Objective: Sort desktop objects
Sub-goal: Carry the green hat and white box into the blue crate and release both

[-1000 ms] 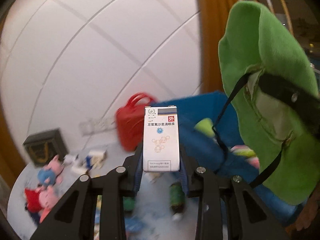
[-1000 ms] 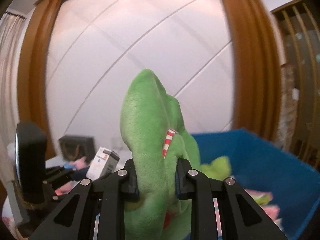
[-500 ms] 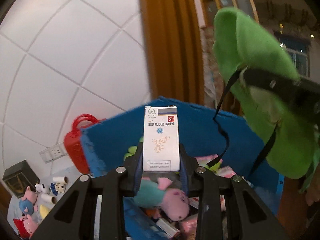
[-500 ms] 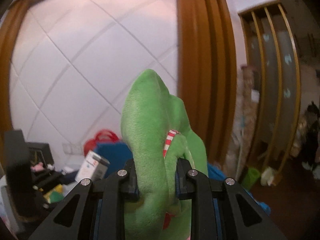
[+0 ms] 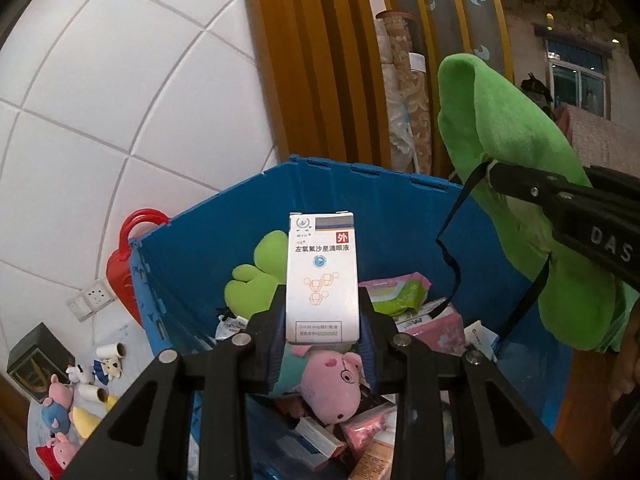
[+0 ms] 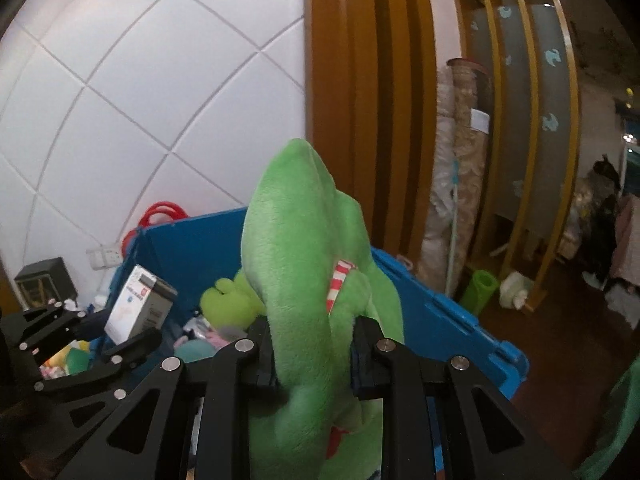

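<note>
Box [image 5: 322, 276] btwn L pads (clamped) — upright

White tiled wall [image 5: 120, 120], wooden pillar [image 6: 360, 100]

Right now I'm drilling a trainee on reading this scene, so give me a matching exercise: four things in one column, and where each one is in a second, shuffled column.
Things:
1. white box
2. green plush toy
3. pink pig toy
4. red bag

Places:
A. lying inside the blue bin
B. clamped in the left gripper
C. outside the bin, by the white wall
D. clamped in the right gripper

Pairs: 1-B, 2-D, 3-A, 4-C
</note>
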A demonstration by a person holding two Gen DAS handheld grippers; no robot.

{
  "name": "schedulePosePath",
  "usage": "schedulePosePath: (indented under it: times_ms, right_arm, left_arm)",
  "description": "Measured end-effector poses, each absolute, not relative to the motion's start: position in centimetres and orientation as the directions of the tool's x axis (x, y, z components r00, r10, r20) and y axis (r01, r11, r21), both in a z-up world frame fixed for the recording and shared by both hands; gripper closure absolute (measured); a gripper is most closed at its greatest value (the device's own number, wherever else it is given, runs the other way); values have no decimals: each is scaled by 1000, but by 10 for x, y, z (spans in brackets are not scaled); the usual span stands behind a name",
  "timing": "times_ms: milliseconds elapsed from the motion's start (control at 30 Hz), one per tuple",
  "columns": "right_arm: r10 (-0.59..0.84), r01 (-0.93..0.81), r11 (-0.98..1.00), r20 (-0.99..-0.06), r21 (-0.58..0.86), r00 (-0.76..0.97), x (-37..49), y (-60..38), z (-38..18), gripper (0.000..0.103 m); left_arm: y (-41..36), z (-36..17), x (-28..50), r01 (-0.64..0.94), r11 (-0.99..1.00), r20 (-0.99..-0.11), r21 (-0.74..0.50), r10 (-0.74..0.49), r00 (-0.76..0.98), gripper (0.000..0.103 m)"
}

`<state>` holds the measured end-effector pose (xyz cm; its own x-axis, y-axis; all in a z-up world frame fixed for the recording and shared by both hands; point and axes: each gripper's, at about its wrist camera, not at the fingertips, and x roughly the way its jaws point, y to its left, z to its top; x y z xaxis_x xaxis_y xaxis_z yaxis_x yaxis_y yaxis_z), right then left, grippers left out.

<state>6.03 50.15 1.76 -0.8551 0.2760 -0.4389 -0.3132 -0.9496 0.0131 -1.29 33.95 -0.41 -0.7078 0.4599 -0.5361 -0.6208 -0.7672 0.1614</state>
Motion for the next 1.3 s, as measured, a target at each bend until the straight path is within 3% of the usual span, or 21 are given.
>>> schedulePosePath:
  times_ms: [33,67,100,133,167,467,633,767,933,1300]
  right_arm:
    - [289,-328,-945,-443,11,-849,60,503,18,76]
    - [300,-340,-941,-448,9,-842,59,504,18,64]
    - [315,-355,-935,-457,3,-832,59,504,19,42]
    - [321,-364,-931,-460,5,-828,59,509,16,33]
    - [322,-368,-930,-460,10,-827,60,511,16,19]
    - [333,-386,-923,-484,9,-809,65,515,12,1]
    - [247,-310,-950,-526,33,-814,62,515,6,0]
    - [219,-274,-962,-645,-16,-732,44,511,-10,0]
    - [174,-303,-952,-748,38,-641,37,524,-36,0]
    - [213,-348,-937,-733,34,-646,57,519,-33,0]
  left_arm:
    - [341,-5,-12,-624,-764,-542,166,458,-705,64]
    - [341,-6,-11,-625,-762,-544,170,456,-704,45]
    - [342,-6,-9,-622,-763,-543,175,452,-708,33]
    - [341,-6,-7,-620,-764,-536,178,453,-713,15]
    - [340,-6,-5,-619,-765,-524,181,457,-719,11]
    - [336,-10,-6,-627,-763,-542,158,464,-700,11]
    - [334,-13,-8,-632,-761,-554,147,466,-690,11]
    - [331,-16,-7,-634,-759,-563,148,462,-685,11]
    - [330,-21,-7,-636,-756,-575,154,455,-680,11]
    - [328,-20,-1,-654,-744,-576,136,478,-663,11]
